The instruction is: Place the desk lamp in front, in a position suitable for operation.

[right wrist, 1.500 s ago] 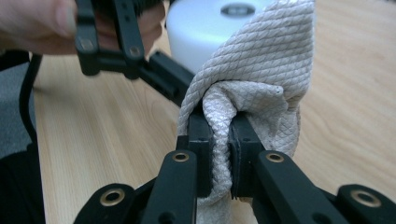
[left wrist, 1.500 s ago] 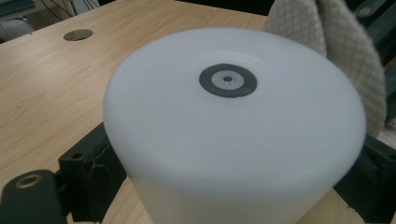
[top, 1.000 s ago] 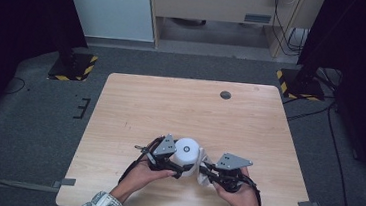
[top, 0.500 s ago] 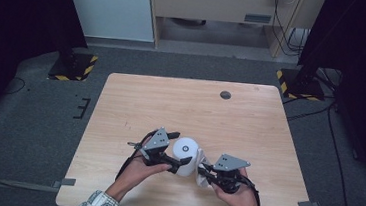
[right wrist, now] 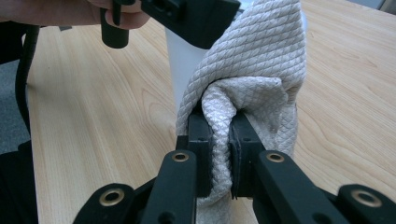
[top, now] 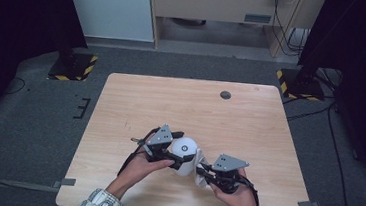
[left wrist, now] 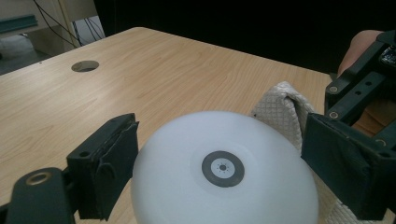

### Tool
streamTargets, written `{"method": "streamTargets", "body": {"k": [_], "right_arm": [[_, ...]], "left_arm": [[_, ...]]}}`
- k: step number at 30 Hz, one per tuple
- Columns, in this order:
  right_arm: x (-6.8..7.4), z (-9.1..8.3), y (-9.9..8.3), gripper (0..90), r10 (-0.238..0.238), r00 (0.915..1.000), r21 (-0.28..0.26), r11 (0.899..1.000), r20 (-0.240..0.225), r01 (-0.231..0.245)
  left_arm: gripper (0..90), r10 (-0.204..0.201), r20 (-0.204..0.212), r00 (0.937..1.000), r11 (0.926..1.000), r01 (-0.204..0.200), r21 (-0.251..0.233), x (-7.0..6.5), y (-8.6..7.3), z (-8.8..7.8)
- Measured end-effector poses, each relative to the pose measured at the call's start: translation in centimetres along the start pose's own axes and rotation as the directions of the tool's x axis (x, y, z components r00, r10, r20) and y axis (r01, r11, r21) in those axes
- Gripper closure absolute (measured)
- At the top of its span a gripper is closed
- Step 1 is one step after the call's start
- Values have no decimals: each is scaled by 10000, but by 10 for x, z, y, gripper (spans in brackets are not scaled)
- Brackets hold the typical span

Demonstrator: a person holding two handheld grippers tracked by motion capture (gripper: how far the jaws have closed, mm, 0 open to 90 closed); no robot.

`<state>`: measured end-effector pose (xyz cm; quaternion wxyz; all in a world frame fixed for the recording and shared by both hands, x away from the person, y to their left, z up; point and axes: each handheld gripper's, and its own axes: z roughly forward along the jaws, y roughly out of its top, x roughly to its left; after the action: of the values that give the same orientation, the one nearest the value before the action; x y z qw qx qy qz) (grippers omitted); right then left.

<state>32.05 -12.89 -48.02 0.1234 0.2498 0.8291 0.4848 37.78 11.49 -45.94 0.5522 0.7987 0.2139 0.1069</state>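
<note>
A white cup (top: 185, 148) (left wrist: 224, 177) stands bottom-up near the table's front edge, a grey ring mark on its base. My left gripper (top: 179, 151) (left wrist: 224, 158) has a pad on either side of the cup near the base. Its jaws have just been closing with the cup between them, and the pads touch it. My right gripper (top: 203, 171) (right wrist: 219, 126) is shut on a fold of a cream quilted cloth (top: 199, 177) (right wrist: 254, 60) (left wrist: 285, 107). The cloth drapes against the cup's (right wrist: 183, 60) right side.
The wooden table (top: 135, 104) has a round dark hole (top: 225, 94) (left wrist: 85, 66) near its far edge. Yellow-and-black striped stand bases (top: 73, 67) (top: 298, 85) sit on the floor off both far corners. A cabinet (top: 214, 5) stands behind.
The left gripper has shifted slightly to the left and up along the cup. The right gripper and the cloth have stayed put.
</note>
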Motion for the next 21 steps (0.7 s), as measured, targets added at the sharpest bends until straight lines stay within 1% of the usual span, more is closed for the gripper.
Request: {"method": "streamTargets", "body": {"k": [2, 4, 5, 10, 14, 17, 19, 21], "right_arm": [[1, 0, 0, 820, -41, 10000, 12, 10000, 14, 41], [1, 0, 1, 820, -64, 10000, 17, 10000, 17, 64], [1, 0, 1, 820, -60, 10000, 17, 10000, 13, 60], [1, 1, 1, 820, -61, 10000, 17, 10000, 8, 61], [2, 2, 1, 820, -147, 9999, 3, 9999, 38, 147], [3, 2, 2, 820, -253, 9997, 11, 9997, 41, 253], [5, 2, 4, 820, -292, 9996, -89, 9995, -33, 291], [8, 1, 7, 820, -452, 9988, -245, 9987, -183, 447]], "left_arm": [[134, -73, -27, 10000, 10000, 73, -37, 2, 0, -2], [198, -38, -199, 9998, 10000, 37, -29, 4, 1, -4], [205, -76, -227, 9997, 10000, 76, 10, 6, 1, -5], [207, -473, 99, 9988, 9988, 472, 90, 11, 0, -5], [212, -884, 451, 9951, 9961, 883, 57, 13, -2, -2], [212, -884, 453, 9951, 9961, 884, 29, 13, -2, -1], [212, -925, 489, 9945, 9957, 925, 18, 14, -2, -1], [218, -925, 474, 9946, 9957, 926, 10, 14, -2, -1]]}}
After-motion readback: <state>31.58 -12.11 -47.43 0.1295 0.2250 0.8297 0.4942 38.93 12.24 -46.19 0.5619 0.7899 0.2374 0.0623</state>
